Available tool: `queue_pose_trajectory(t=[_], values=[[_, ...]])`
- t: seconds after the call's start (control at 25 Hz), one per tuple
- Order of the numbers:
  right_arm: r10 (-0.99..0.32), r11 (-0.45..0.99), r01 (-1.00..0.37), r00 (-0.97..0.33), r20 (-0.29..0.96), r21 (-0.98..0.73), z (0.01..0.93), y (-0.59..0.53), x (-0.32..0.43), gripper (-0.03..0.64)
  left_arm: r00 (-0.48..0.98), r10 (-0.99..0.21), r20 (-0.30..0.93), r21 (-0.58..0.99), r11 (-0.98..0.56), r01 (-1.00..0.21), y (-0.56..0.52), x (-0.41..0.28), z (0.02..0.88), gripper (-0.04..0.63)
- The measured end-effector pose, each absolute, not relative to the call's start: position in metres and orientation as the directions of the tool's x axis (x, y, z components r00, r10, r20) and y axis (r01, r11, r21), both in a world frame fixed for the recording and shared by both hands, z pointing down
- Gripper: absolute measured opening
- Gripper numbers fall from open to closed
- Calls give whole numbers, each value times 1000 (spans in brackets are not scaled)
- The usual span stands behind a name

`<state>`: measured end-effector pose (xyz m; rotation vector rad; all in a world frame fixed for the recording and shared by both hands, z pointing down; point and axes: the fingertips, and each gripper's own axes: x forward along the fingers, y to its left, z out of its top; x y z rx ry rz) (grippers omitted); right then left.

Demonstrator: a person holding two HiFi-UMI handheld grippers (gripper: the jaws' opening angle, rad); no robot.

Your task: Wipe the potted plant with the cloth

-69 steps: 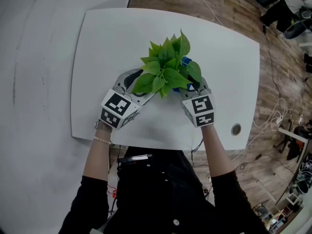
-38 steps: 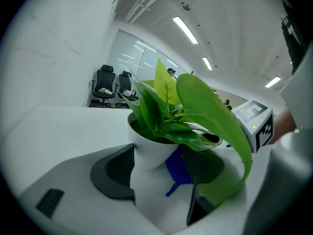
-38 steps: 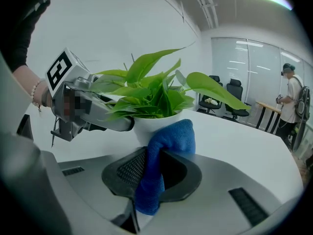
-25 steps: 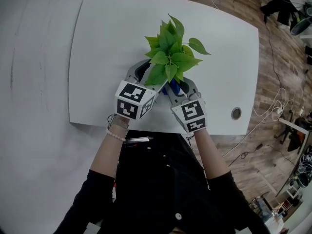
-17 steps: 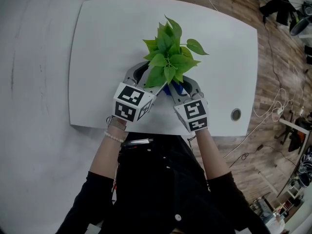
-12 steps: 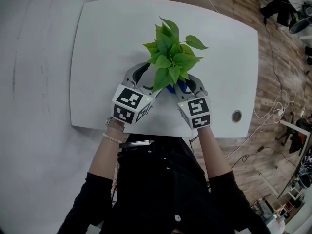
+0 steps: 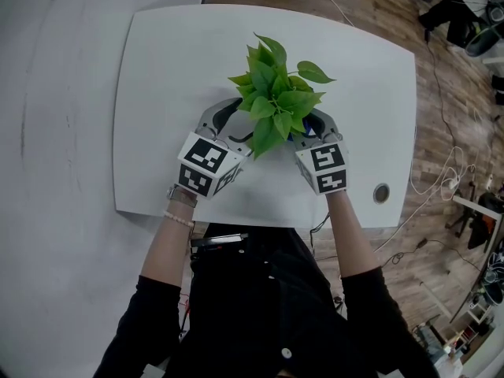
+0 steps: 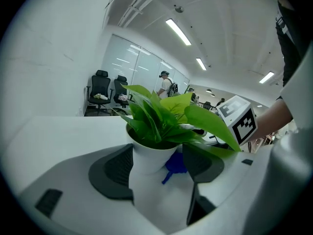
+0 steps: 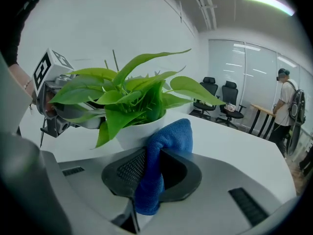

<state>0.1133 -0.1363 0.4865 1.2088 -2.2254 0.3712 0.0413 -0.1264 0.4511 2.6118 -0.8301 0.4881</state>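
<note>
Jaws of the left gripper [image 8: 157, 166] stand wide, bearing on both sides of the white pot [image 8: 146, 199] between them. Right gripper [image 9: 152, 173] jaws clamp a folded blue cloth [image 9: 168, 136]; its tip, just ahead, lies against the pot wall beneath glossy green leaves [image 9: 132, 99].

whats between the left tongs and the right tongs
The potted plant: the left gripper view shows it clamped in the left tongs, with the blue cloth from the right tongs just behind it.

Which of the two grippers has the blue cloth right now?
The right gripper: its jaws are pinched on the blue cloth. The left gripper clasps the white pot between its jaws instead.
</note>
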Motion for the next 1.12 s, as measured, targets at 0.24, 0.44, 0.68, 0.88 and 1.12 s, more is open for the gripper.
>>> queue_pose_trajectory(t=[0.24,0.44,0.68,0.88,1.12], values=[[-670,561,-827,-436,600,25,488,-135,110,94,751,-500,432,213,-752,-624,-131,39,453,310],[-662,557,-830,-450,599,-8,490,-121,102,94,740,-513,435,213,-740,-638,-130,40,454,310],[-632,591,-805,-496,595,-44,489,-98,88,94,732,-519,442,207,-734,-646,-129,41,454,310],[-626,593,-803,-502,596,-54,483,-81,93,94,731,-507,457,202,-741,-641,-117,38,453,310],[-651,557,-829,-467,599,-41,472,-65,115,94,697,-541,471,144,-732,-666,-103,23,445,212]])
